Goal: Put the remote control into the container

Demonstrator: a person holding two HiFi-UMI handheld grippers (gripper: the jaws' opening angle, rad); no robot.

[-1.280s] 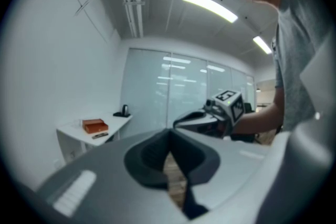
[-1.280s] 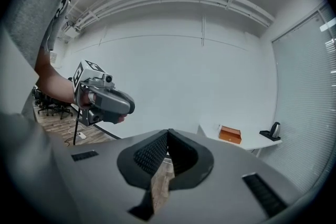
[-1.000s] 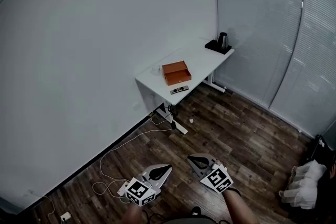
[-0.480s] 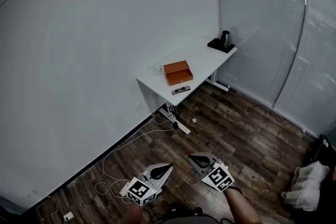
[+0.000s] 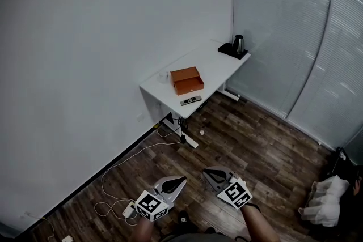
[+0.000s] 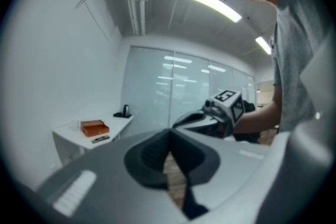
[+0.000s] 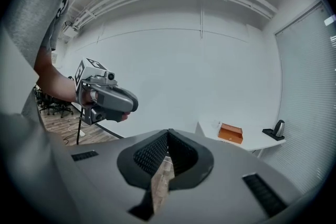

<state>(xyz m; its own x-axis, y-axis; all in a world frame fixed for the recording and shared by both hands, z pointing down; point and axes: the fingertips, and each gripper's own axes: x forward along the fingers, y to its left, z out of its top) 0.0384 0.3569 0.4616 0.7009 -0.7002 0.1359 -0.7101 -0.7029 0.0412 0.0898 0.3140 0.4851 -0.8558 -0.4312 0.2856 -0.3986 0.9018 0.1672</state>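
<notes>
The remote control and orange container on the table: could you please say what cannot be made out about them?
- Remote control: too small in the head view to read buttons or facing; a dark sliver in the left gripper view.
- Orange container: contents too distant in the head view; its wall hides the inside in the right gripper view.
- Small pale object beside it: too small to identify.

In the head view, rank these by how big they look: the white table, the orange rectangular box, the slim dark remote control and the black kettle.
1. white table
2. orange rectangular box
3. slim dark remote control and black kettle: both tiny and far off, about alike, so left unranked.
</notes>
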